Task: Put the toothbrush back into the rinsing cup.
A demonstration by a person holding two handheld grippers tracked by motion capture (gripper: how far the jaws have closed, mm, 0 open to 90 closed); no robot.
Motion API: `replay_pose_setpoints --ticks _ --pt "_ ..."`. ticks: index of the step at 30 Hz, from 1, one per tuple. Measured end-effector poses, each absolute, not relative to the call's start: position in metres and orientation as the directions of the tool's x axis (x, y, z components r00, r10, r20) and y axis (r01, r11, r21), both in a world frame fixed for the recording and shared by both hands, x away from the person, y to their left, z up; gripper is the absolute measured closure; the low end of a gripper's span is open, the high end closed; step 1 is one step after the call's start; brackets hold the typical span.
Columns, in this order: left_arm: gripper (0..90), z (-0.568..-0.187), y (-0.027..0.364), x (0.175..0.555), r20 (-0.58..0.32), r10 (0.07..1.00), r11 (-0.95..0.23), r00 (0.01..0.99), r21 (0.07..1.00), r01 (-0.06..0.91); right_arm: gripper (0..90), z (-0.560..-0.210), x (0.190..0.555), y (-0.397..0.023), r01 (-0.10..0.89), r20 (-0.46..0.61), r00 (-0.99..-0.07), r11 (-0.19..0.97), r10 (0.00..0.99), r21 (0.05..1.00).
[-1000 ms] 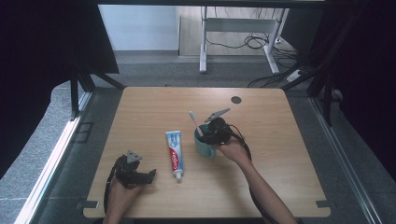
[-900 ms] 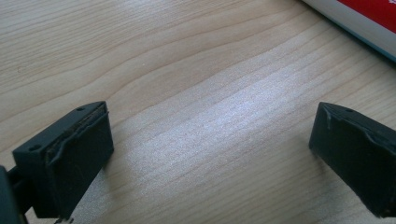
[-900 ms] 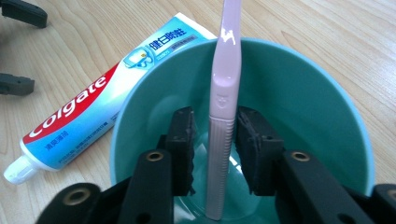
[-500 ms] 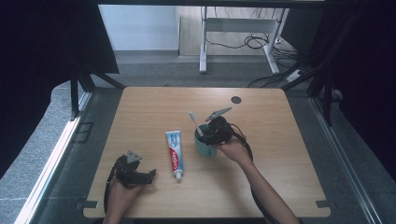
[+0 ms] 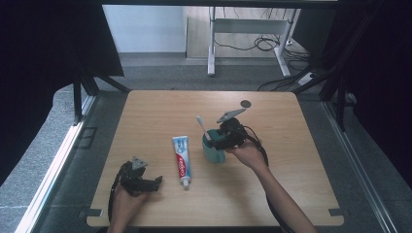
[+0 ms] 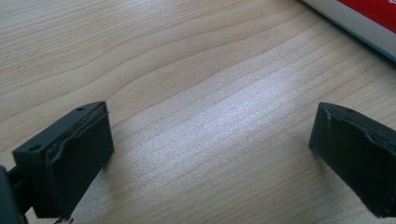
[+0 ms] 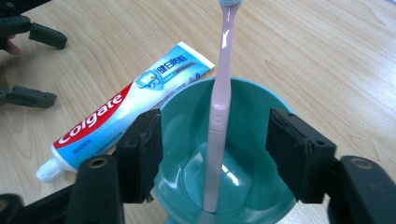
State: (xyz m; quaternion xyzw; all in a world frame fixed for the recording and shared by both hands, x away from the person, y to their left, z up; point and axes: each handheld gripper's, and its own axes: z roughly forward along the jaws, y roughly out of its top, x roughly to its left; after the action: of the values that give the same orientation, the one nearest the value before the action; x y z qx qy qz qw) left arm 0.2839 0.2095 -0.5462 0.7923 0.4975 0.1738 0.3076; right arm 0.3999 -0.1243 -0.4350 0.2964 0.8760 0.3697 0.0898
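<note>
Near the desk's (image 5: 291, 194) front-left corner the left gripper (image 5: 156, 182) rests with jaws spread, empty. Farther in, mid-desk, the toothpaste tube (image 5: 181, 156) lies flat; beside it the right gripper (image 7: 215, 156), jaws just opening, straddles the pink toothbrush (image 7: 218, 112) untouched, standing in the teal cup (image 7: 243, 186).

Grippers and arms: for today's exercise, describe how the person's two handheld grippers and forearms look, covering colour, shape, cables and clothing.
Both the left gripper and the right gripper are black, each with two blocky, rectangular jaws. The pads look matte and a little worn at the edges. A grey three-cornered plate sits on top of each, and a black cable trails back from each. The forearms are bare, with no sleeves.
</note>
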Motion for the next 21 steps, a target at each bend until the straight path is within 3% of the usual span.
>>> replay_pose_setpoints --ticks 13,21 --pt "0.0 -0.546 0.21 0.284 -0.029 0.894 -0.318 0.446 0.66 0.68 16.8 -0.425 0.388 -0.137 0.432 0.047 -0.814 0.549 0.58 0.716" --pt "0.0 -0.546 0.21 0.284 -0.028 0.894 -0.319 0.447 0.66 0.68 13.2 -0.425 0.383 -0.15 0.426 0.038 -0.807 0.535 0.59 0.73"
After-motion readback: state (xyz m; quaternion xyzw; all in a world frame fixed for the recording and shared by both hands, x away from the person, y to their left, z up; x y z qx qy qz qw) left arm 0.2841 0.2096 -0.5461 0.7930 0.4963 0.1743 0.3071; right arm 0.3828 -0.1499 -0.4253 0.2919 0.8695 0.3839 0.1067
